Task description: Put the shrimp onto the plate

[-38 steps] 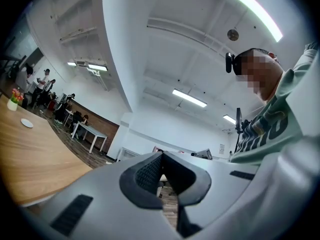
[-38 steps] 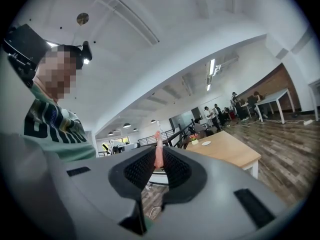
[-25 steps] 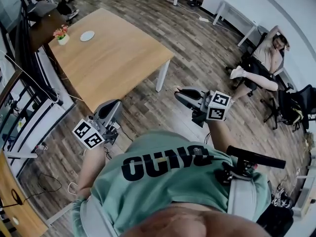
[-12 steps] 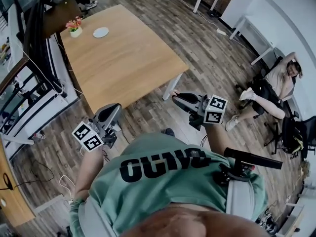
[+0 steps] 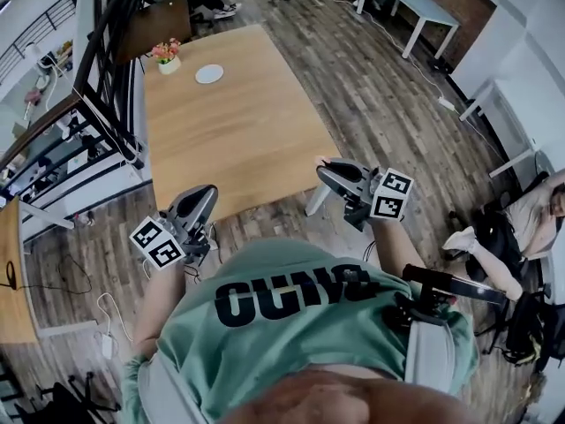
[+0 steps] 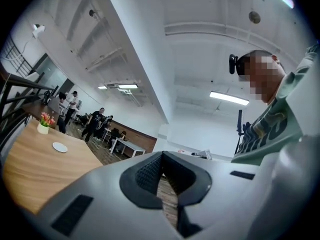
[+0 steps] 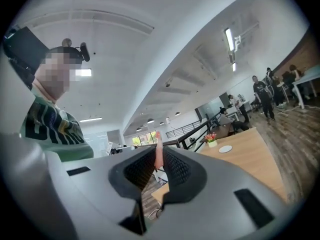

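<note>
A small white plate (image 5: pixel 209 74) lies at the far end of a wooden table (image 5: pixel 238 140); it also shows in the left gripper view (image 6: pixel 59 147) and the right gripper view (image 7: pixel 225 148). My right gripper (image 5: pixel 327 170) (image 7: pixel 159 160) hangs over the table's near right corner, shut on a thin pink shrimp (image 7: pixel 158 151) that sticks up from between its pads. My left gripper (image 5: pixel 201 196) (image 6: pixel 161 170) is shut with nothing in it, held over the floor just short of the table's near edge. Both are held in front of the person's green shirt.
A white pot of flowers (image 5: pixel 165 56) stands next to the plate. A black stair railing (image 5: pixel 106 87) runs along the table's left side. White benches (image 5: pixel 410 3) stand at the back right. A seated person (image 5: pixel 530 228) is at the far right. People stand in the distance.
The head view has swung: the table now sits nearer and more centred, the seated person has slid to the right edge. Both grippers keep their pose, the right one still holding the shrimp.
</note>
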`<move>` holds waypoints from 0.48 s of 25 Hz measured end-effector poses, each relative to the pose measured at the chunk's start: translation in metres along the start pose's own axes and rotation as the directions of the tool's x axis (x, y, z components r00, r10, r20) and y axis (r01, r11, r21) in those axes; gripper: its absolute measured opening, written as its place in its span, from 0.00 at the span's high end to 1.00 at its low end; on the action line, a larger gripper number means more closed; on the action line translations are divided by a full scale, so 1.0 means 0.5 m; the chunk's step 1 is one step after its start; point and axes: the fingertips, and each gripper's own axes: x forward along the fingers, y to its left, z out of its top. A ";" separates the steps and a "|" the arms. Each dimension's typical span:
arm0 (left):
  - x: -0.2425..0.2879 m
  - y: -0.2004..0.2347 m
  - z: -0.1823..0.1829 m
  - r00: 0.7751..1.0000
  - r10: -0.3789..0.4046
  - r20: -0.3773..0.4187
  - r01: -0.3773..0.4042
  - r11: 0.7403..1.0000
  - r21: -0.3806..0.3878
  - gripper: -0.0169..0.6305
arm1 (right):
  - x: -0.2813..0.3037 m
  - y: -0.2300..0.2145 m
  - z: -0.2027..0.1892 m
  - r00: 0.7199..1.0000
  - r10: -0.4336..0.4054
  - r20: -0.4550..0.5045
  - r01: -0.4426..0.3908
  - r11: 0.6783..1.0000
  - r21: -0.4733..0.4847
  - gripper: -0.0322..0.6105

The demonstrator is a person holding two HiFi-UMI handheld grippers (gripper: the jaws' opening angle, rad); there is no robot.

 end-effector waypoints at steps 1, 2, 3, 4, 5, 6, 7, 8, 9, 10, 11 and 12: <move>0.039 -0.007 0.009 1.000 0.009 0.004 -0.009 1.000 -0.002 0.98 | -0.016 -0.031 0.016 1.000 0.015 0.004 -0.015 1.000 0.009 0.87; 0.074 -0.015 0.014 1.000 0.016 0.003 -0.016 1.000 0.001 0.98 | -0.030 -0.059 0.026 1.000 0.030 0.006 -0.030 0.999 0.020 0.87; 0.099 -0.021 0.013 1.000 0.028 -0.006 -0.028 1.000 0.009 0.98 | -0.038 -0.084 0.029 0.999 0.046 0.006 -0.046 0.998 0.033 0.87; 0.114 -0.024 0.009 0.999 0.045 -0.018 -0.045 0.999 0.020 0.98 | -0.039 -0.106 0.026 0.998 0.064 0.006 -0.064 0.997 0.049 0.87; 0.121 -0.021 0.005 0.997 0.065 -0.029 -0.064 0.997 0.029 0.98 | -0.034 -0.126 0.022 0.997 0.080 0.006 -0.080 0.995 0.064 0.87; 0.126 -0.015 0.003 0.996 0.085 -0.037 -0.084 0.996 0.036 0.98 | -0.027 -0.144 0.019 0.996 0.094 0.006 -0.094 0.993 0.075 0.87; 0.129 -0.006 0.004 0.994 0.104 -0.040 -0.102 0.994 0.040 0.98 | -0.020 -0.161 0.019 0.994 0.107 0.008 -0.107 0.991 0.081 0.87; 0.132 0.004 0.006 0.992 0.121 -0.040 -0.120 0.992 0.040 0.98 | -0.012 -0.174 0.020 0.993 0.119 0.010 -0.119 0.989 0.084 0.87; 0.133 0.013 0.009 0.990 0.137 -0.038 -0.135 0.990 0.040 0.98 | -0.005 -0.186 0.021 0.991 0.130 0.011 -0.131 0.988 0.087 0.87; 0.133 0.021 0.013 0.988 0.150 -0.035 -0.148 0.988 0.039 0.98 | 0.004 -0.196 0.021 0.990 0.141 0.009 -0.141 0.986 0.091 0.87; 0.131 0.027 0.017 0.986 0.162 -0.032 -0.160 0.986 0.038 0.98 | 0.015 -0.204 0.020 0.988 0.151 0.006 -0.151 0.984 0.097 0.87; 0.128 0.034 0.020 0.985 0.173 -0.028 -0.172 0.984 0.037 0.98 | 0.027 -0.211 0.018 0.987 0.160 0.000 -0.160 0.982 0.103 0.87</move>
